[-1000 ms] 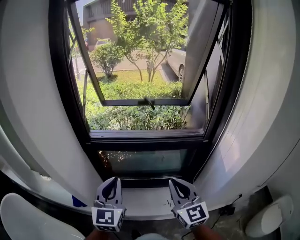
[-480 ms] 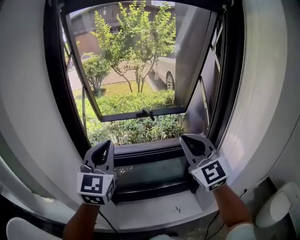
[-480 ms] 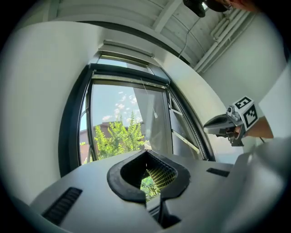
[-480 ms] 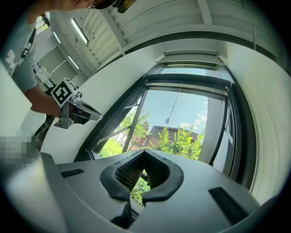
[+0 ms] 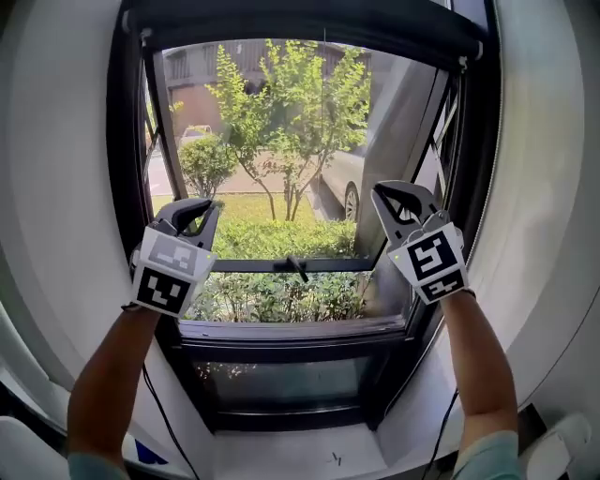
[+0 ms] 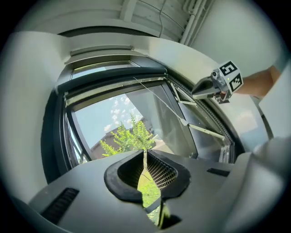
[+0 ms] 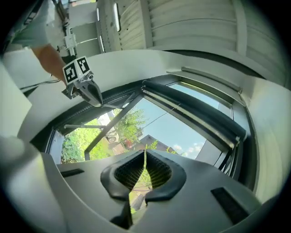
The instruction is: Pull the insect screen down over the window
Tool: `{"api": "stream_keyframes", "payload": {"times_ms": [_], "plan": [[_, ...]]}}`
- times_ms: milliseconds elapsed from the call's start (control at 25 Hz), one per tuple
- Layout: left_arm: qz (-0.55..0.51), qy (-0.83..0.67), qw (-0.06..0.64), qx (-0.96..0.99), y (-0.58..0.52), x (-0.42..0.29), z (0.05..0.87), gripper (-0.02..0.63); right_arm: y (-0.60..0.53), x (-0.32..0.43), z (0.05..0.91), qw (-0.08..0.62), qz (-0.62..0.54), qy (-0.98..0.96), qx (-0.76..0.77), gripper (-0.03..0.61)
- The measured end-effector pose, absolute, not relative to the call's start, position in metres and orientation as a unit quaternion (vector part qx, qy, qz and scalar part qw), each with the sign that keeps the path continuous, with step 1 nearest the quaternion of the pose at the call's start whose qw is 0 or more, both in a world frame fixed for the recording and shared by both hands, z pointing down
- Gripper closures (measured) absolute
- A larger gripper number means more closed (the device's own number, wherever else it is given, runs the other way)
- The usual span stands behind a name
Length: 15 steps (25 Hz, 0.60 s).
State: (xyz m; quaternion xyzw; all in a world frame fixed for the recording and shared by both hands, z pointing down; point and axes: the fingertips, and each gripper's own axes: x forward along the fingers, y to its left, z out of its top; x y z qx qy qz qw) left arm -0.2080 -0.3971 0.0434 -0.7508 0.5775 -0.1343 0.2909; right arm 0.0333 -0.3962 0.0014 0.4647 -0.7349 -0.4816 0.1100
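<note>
Grippers are hovering raised in front of the window frame (image 5: 127, 187), one at each side of the opening and well apart. The left gripper (image 5: 195, 212) is showing its jaws pressed together with nothing between them. The right gripper (image 5: 397, 199) is likewise pinching shut on nothing, its tips pointing up and inward. The insect screen (image 5: 300, 23) is sitting as a dark roller bar along the top of the frame, above both grippers and spanning the gap between them; neither gripper is touching it. Beyond the jaws, the glass sash (image 5: 394, 131) is standing swung outward, its lower rail running between the two grippers at about their height, with a small handle (image 5: 296, 267) at its middle. Farther out, a tree (image 5: 281, 112) and a parked car (image 5: 345, 183) are standing in sunlight. Below the grippers, the person's bare forearms (image 5: 112, 375) are reaching up from the bottom edge, and a pale sill (image 5: 291, 450) is lying between them.
</note>
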Motion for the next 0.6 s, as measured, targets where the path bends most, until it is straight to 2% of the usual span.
{"api": "stream_keyframes", "payload": {"times_ms": [120,160,240,280,400,600], "plan": [[-0.148,0.588,0.338,-0.720,-0.405,-0.211,-0.003,0.595,-0.409,0.047,-0.046,0.124,-0.523,-0.694,0.479,0.547],[-0.151,0.590,0.358,-0.708,-0.406,-0.212,-0.020,0.572,-0.413,0.051,-0.061,0.132,-0.536,-0.679,0.484,0.516],[-0.164,0.588,0.391,-0.689,-0.407,-0.212,-0.049,0.471,-0.419,0.058,-0.089,0.147,-0.561,-0.651,0.490,0.478],[-0.171,0.586,0.402,-0.682,-0.408,-0.211,-0.061,0.442,-0.421,0.060,-0.103,0.154,-0.571,-0.639,0.492,0.461],[-0.194,0.589,0.445,-0.646,-0.408,-0.210,-0.102,0.381,-0.421,0.063,-0.145,0.174,-0.604,-0.603,0.492,0.413],[-0.262,0.589,0.505,-0.574,-0.409,-0.212,-0.156,0.283,-0.421,0.070,-0.204,0.199,-0.635,-0.552,0.503,0.369]]}}
